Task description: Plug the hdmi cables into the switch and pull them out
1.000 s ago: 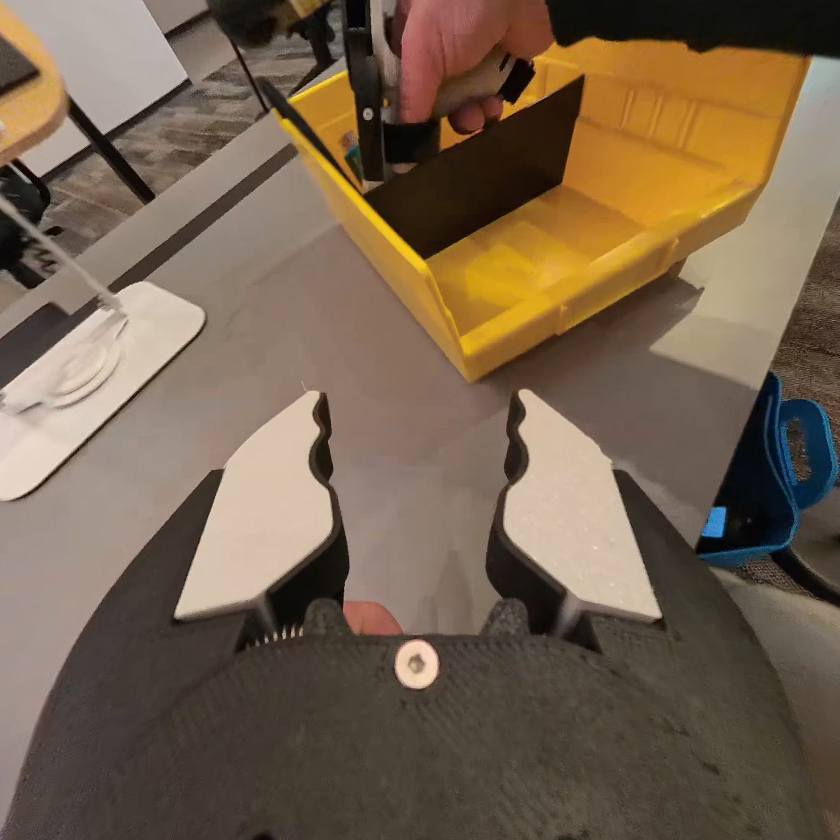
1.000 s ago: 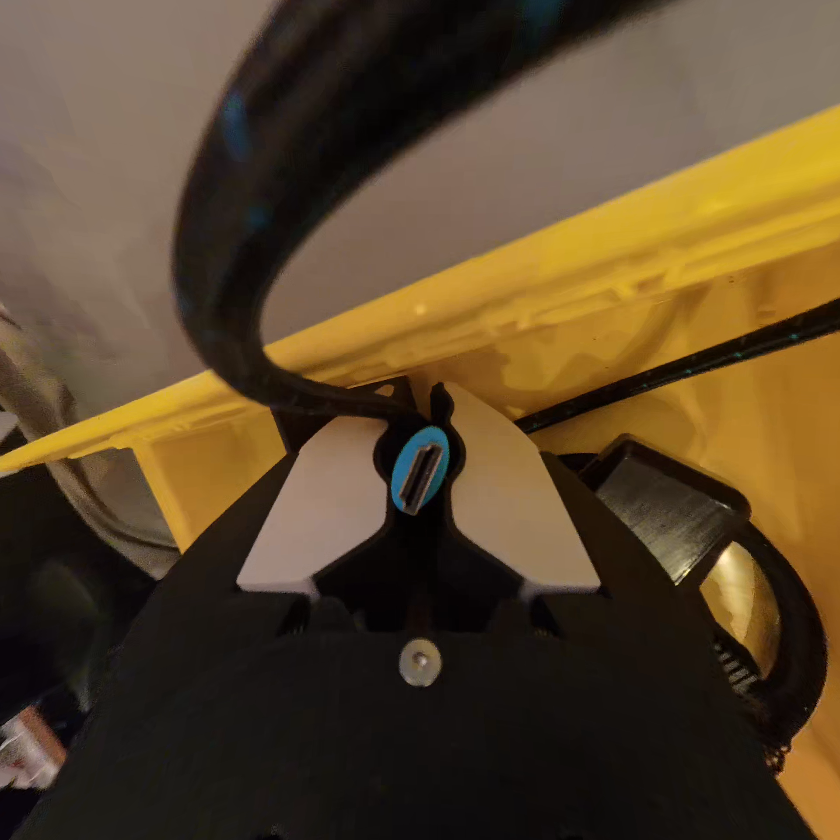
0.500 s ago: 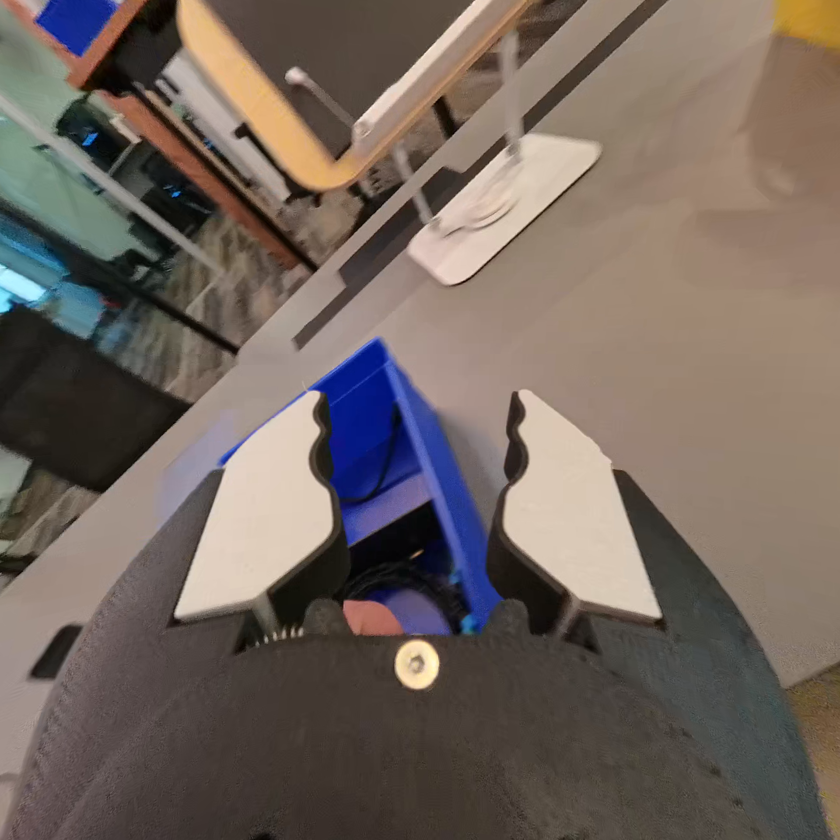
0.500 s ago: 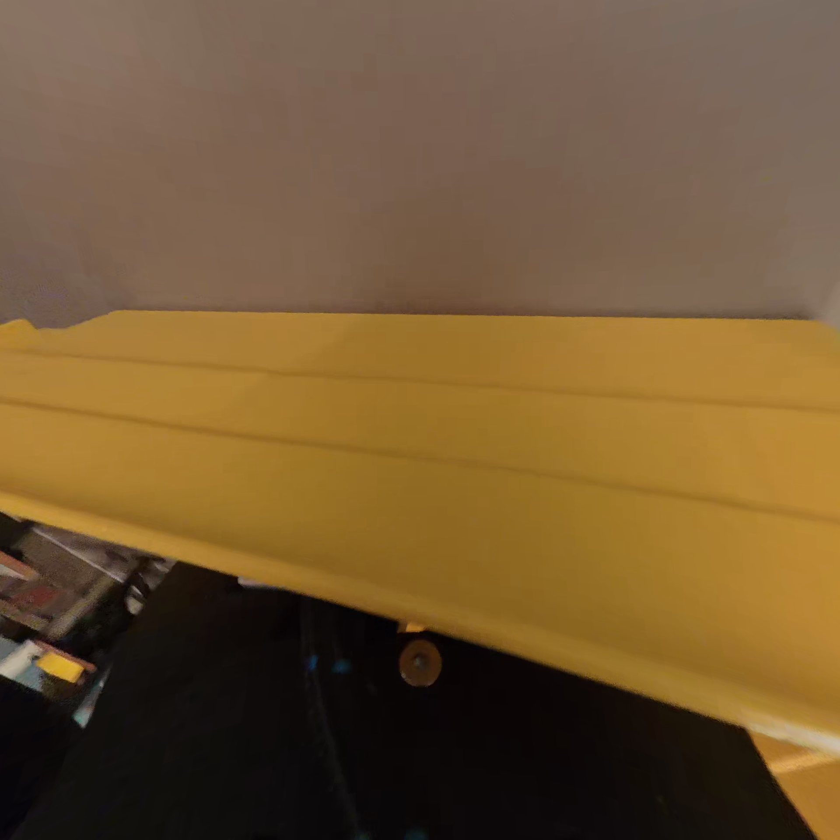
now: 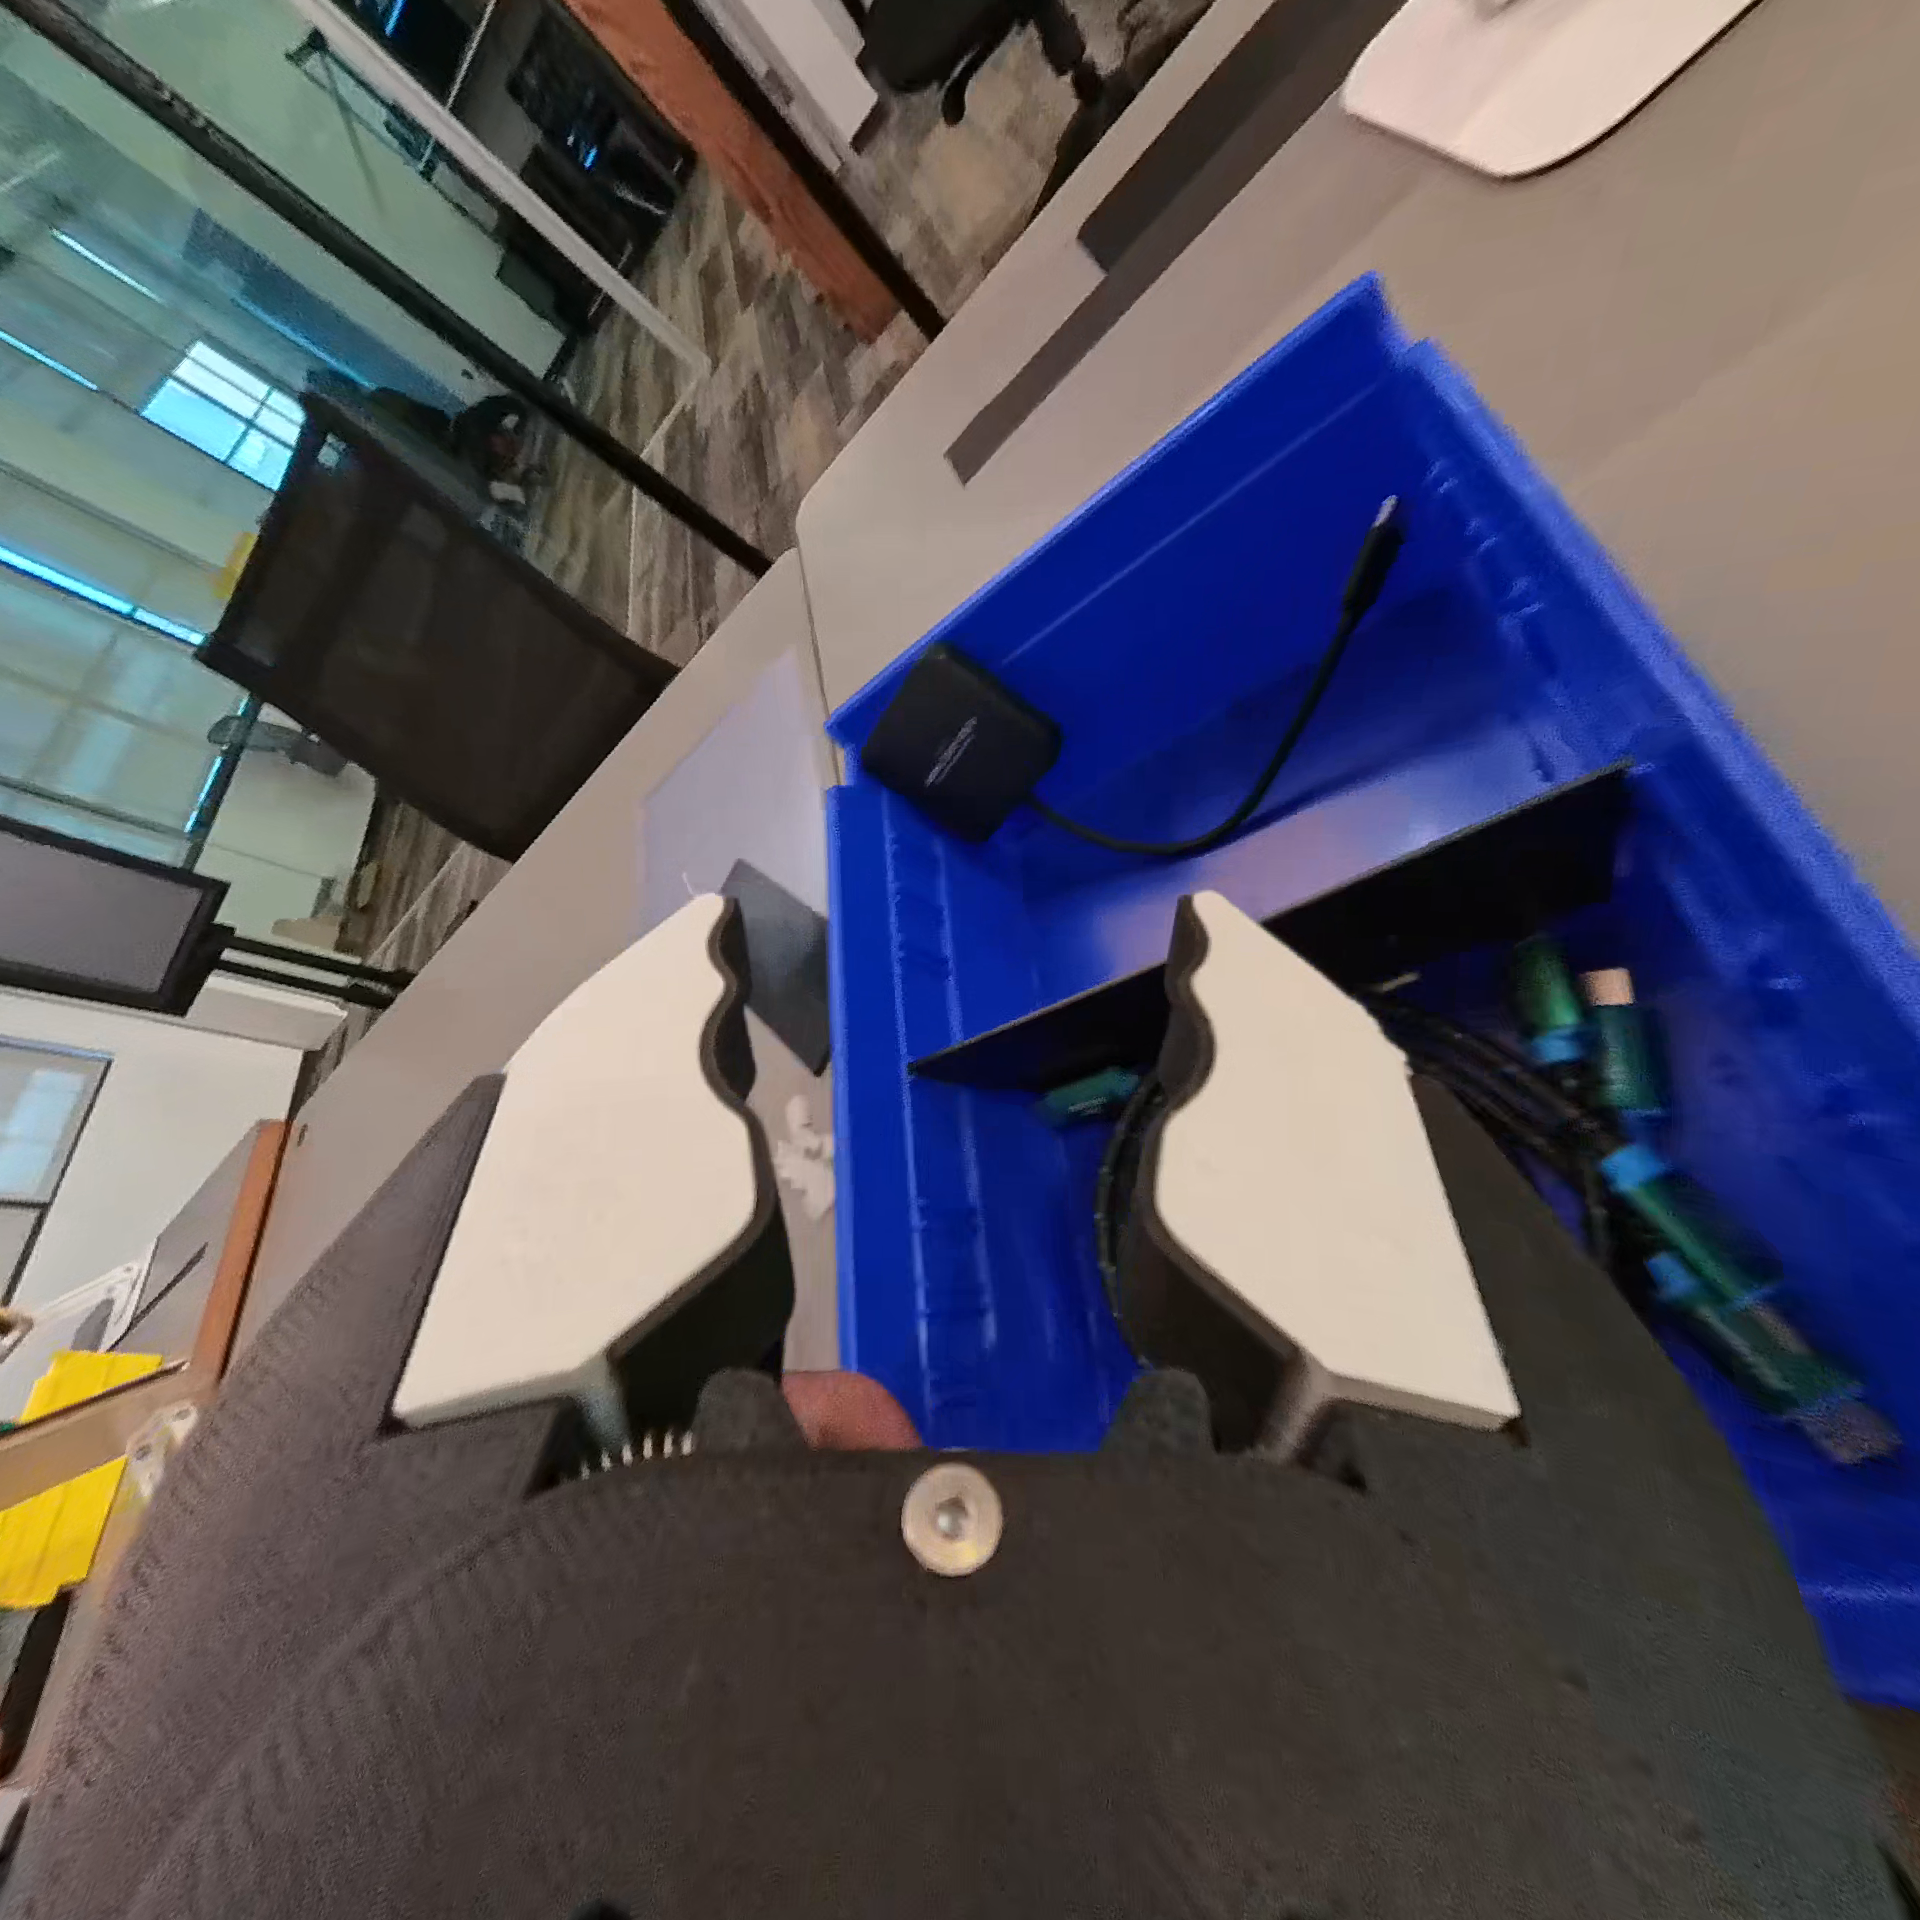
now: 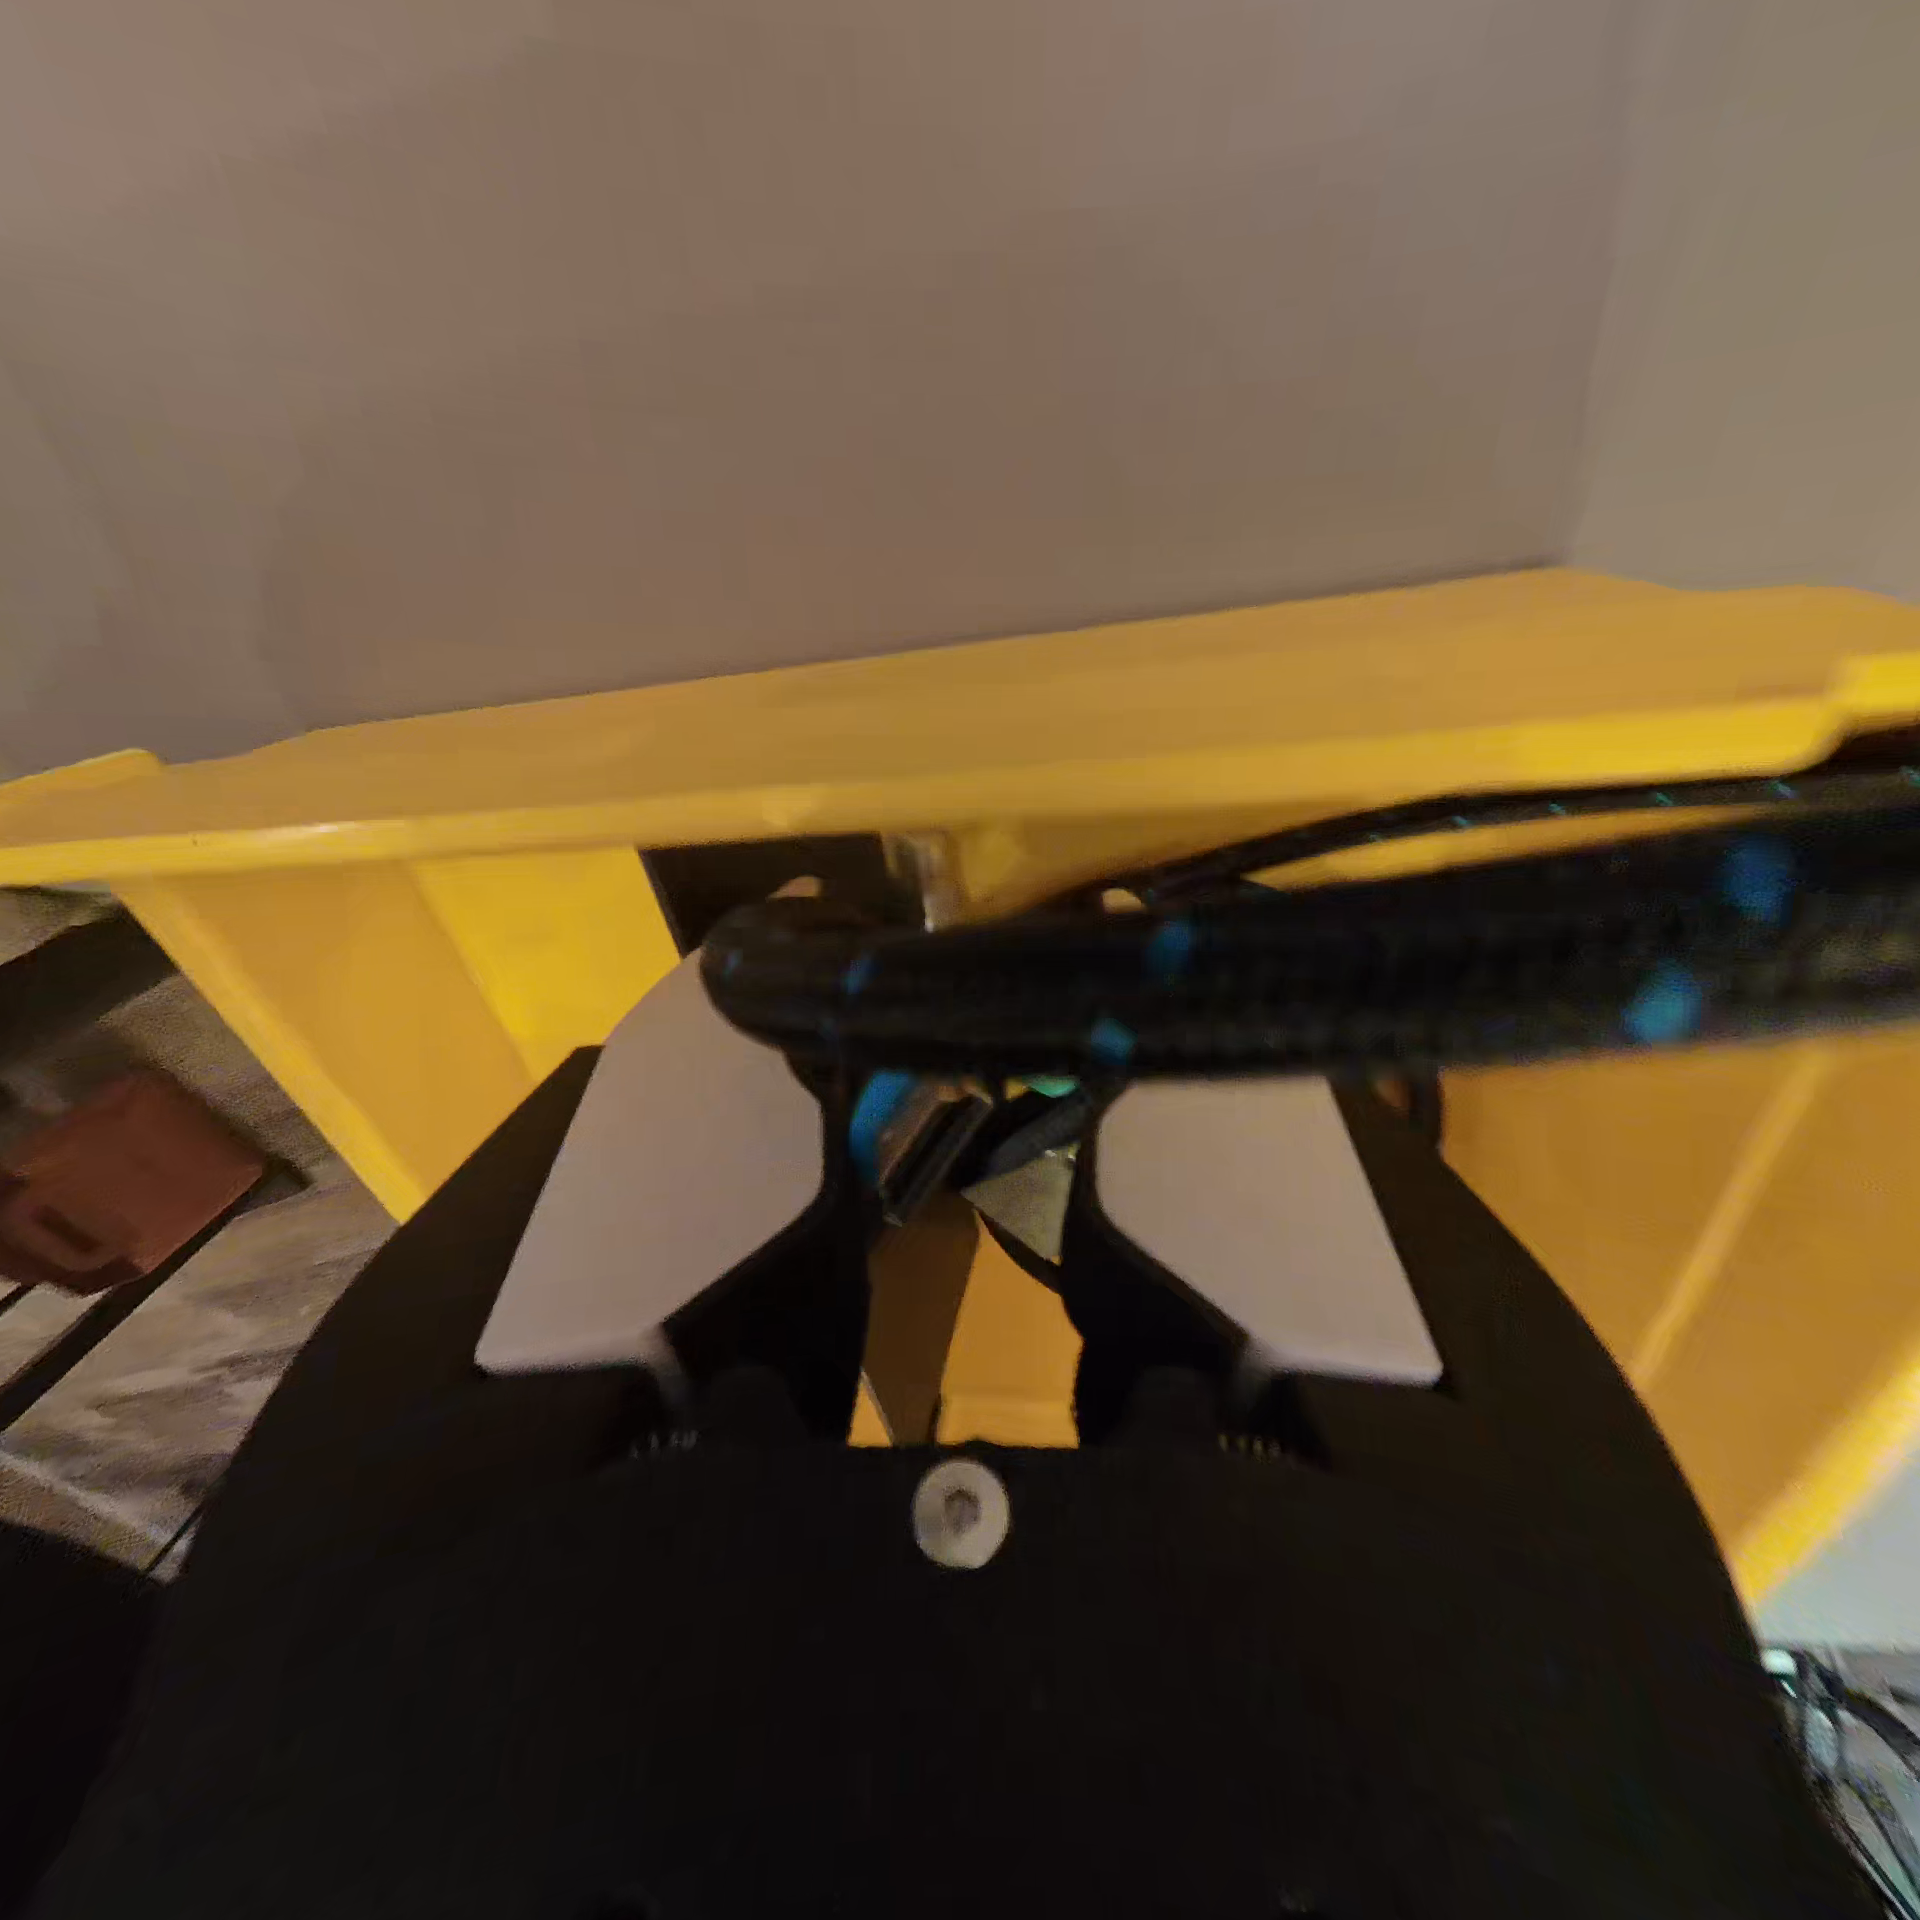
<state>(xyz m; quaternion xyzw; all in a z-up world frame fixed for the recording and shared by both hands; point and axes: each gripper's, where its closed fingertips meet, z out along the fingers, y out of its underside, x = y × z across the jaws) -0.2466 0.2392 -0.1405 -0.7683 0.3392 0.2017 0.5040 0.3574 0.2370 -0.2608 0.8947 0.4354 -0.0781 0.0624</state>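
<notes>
- Left wrist view: the left gripper (image 5: 961, 997) hangs with its fingers spread and nothing between them, over the near end of a blue bin (image 5: 1714, 1039) on a grey table (image 5: 1662, 343).
- The switch (image 5: 961, 740), a small black box with a thin lead, leans in the bin's far-left corner. More hdmi cables (image 5: 1621, 1132) lie in the near-right section behind a black divider (image 5: 1455, 894).
- Risk: reaching for the switch, the right finger could catch the divider or snag the cables.
- Right wrist view: the right gripper (image 6: 961, 1132) has its fingers part closed; the blue-collared plug (image 6: 914, 1132) sits skewed between them, and I cannot tell if it is firmly pinched.
- The braided hdmi cable (image 6: 1351, 977) crosses above a yellow bin (image 6: 935, 748).
- Risk: the stiff cable may twist the plug loose, or drag on the bin rim.
</notes>
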